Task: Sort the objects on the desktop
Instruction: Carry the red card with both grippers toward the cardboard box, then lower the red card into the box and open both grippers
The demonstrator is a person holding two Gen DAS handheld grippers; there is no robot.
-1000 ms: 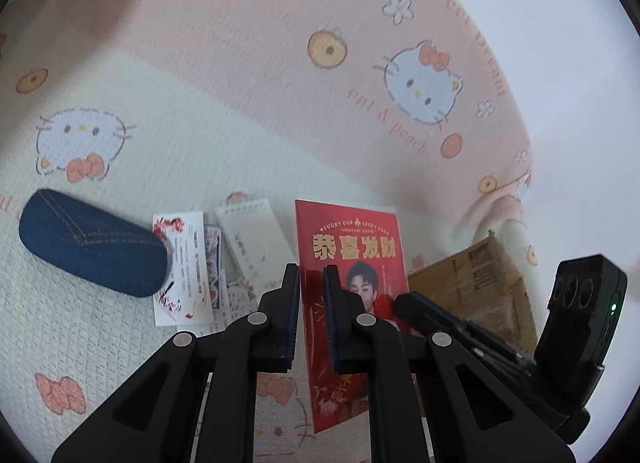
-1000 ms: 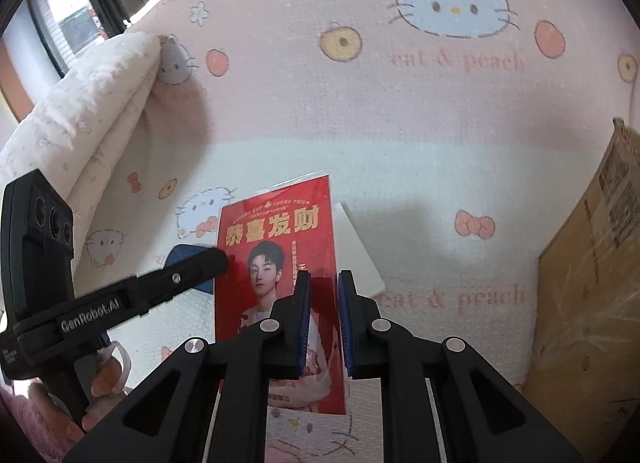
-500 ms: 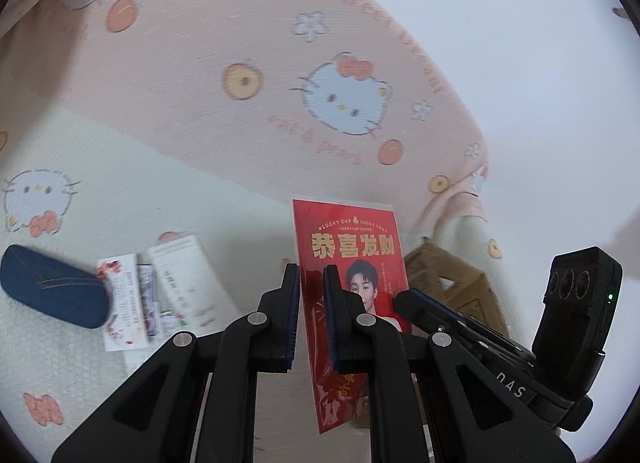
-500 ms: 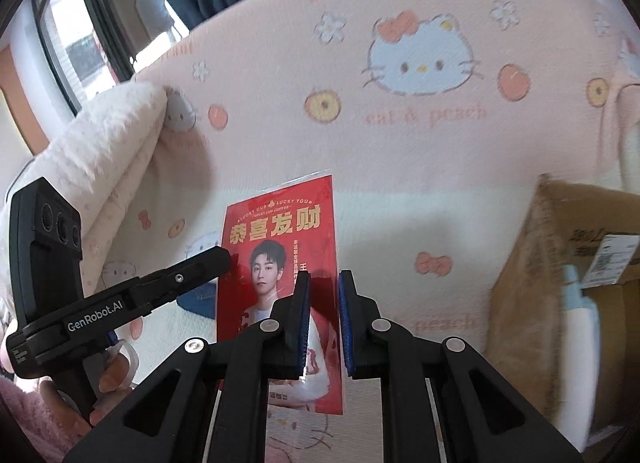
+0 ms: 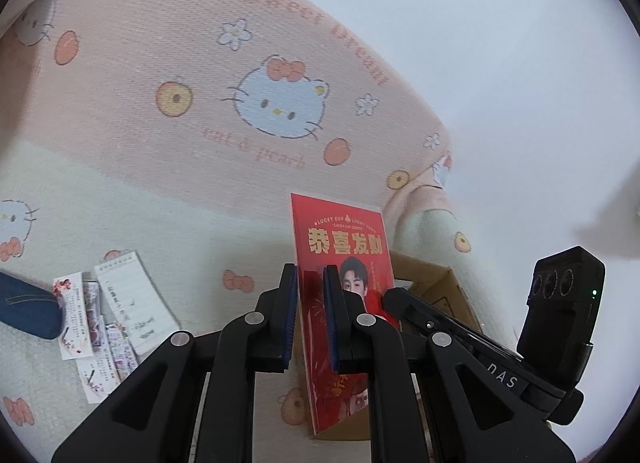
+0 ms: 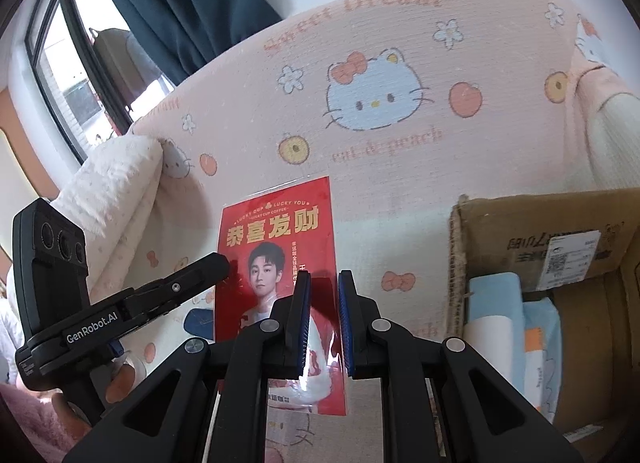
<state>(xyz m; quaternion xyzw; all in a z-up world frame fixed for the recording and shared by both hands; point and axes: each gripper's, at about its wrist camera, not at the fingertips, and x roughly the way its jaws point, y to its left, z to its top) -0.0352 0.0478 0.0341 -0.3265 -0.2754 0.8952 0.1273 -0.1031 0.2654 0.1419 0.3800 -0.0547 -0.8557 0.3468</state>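
A red card in a clear sleeve (image 5: 340,247), printed with gold characters and a portrait, hangs in the air above the bed. My left gripper (image 5: 312,283) is shut on its left edge, and my right gripper (image 6: 324,287) is shut on its right edge. The same card (image 6: 276,231) fills the middle of the right wrist view, with the left gripper's fingers (image 6: 208,267) at its left side. On the sheet lie a white notepad (image 5: 132,299), several small printed cards (image 5: 76,315) and a denim case (image 5: 24,311).
An open cardboard box (image 6: 540,231) stands at the right with light blue and white packets (image 6: 496,303) inside; its rim (image 5: 436,283) shows behind the card. The pink cartoon-cat bedsheet (image 5: 240,63) rises behind. A folded white blanket (image 6: 116,167), a dark curtain and a window are at the left.
Both grippers have risen with the red card held between them and shifted toward the box. The notepad, cards and denim case have dropped to the lower left; the box's inside has come into view.
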